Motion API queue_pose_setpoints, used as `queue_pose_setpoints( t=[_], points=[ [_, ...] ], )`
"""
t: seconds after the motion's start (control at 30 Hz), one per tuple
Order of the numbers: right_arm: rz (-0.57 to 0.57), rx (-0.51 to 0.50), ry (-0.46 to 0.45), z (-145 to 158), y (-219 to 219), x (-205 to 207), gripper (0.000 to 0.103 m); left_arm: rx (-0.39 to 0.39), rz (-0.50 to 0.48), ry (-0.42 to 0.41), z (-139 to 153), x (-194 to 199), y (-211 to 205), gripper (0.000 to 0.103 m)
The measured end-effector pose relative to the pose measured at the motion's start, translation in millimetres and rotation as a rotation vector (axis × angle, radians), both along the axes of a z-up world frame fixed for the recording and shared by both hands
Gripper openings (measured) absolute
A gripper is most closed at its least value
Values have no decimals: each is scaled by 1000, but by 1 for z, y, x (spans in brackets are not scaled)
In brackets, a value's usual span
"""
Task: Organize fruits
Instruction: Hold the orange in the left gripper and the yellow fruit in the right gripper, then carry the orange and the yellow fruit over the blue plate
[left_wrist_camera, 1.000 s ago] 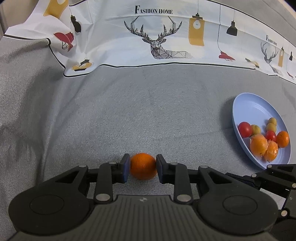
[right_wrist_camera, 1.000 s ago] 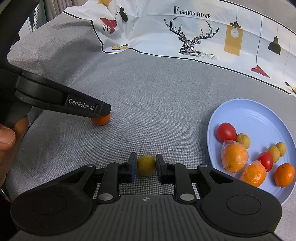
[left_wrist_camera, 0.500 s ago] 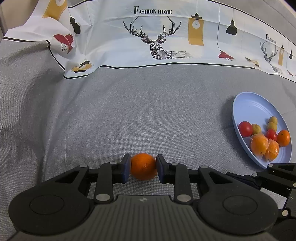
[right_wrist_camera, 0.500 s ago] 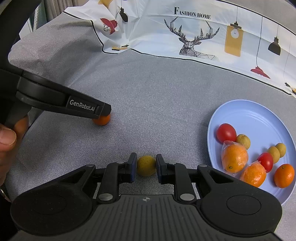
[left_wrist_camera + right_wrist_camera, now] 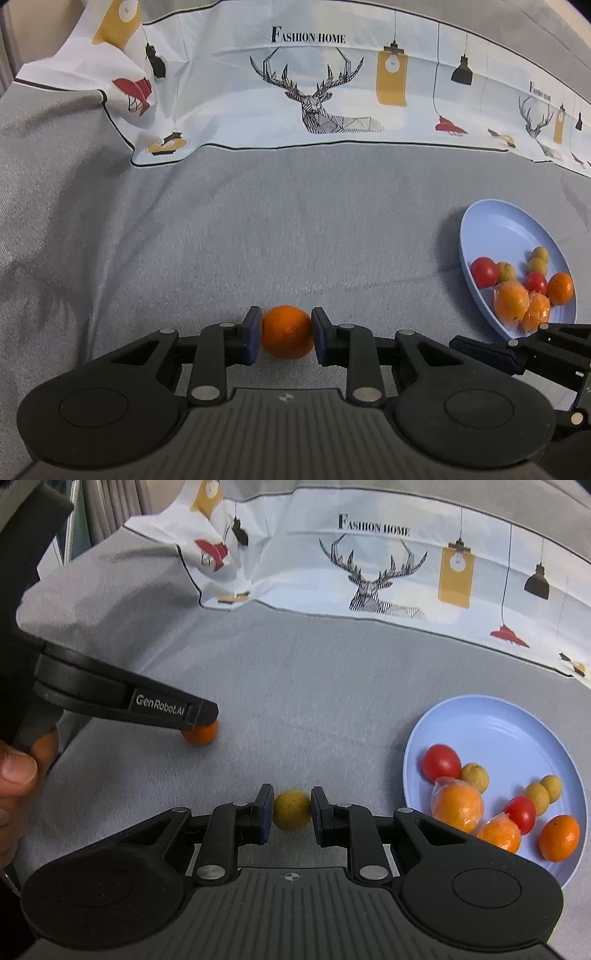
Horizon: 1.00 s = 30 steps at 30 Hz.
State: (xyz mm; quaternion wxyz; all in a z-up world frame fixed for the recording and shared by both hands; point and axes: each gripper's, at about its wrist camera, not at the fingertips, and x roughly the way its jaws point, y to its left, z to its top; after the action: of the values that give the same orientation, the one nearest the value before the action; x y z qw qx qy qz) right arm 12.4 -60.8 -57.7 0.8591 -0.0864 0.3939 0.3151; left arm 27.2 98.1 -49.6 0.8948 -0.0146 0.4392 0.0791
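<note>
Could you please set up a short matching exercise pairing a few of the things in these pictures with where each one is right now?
Things:
1. small orange
2. yellow-green fruit
3. red tomato
4. deer-print cloth

Places:
A. on the blue plate
B. between the fingers of the left hand-held gripper
C. along the far edge of the grey cloth
D. between the fingers of the right hand-held gripper

Pairs: 1-B, 2-D, 3-A, 4-C
</note>
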Motion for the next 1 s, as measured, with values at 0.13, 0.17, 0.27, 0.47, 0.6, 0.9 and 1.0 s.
queue_pose_setpoints(
  t=[0.13,0.17,0.27,0.47,0.6,0.9,1.0],
  points=[
    [-12,32,-37,7,-4,0,23,4,-10,-27,5,-1,-2,31],
    [-15,39,-46,9,-5,0,23,5,-11,-34,7,-2,-2,31],
    [-22,62,-79,16,-10,-1,23,4,-8,-52,10,-2,-2,32],
    [-77,129,-167,37,-29,0,23,2,4,-108,22,-3,-4,32],
    [-140,172,-213,52,-52,4,23,-16,-1,-164,35,-4,-14,31],
    [-318,164,-249,67,-132,20,23,-99,-104,-268,50,-4,-68,31],
    [-362,121,-234,63,-156,24,23,-151,-110,-268,48,5,-81,31]
  ],
)
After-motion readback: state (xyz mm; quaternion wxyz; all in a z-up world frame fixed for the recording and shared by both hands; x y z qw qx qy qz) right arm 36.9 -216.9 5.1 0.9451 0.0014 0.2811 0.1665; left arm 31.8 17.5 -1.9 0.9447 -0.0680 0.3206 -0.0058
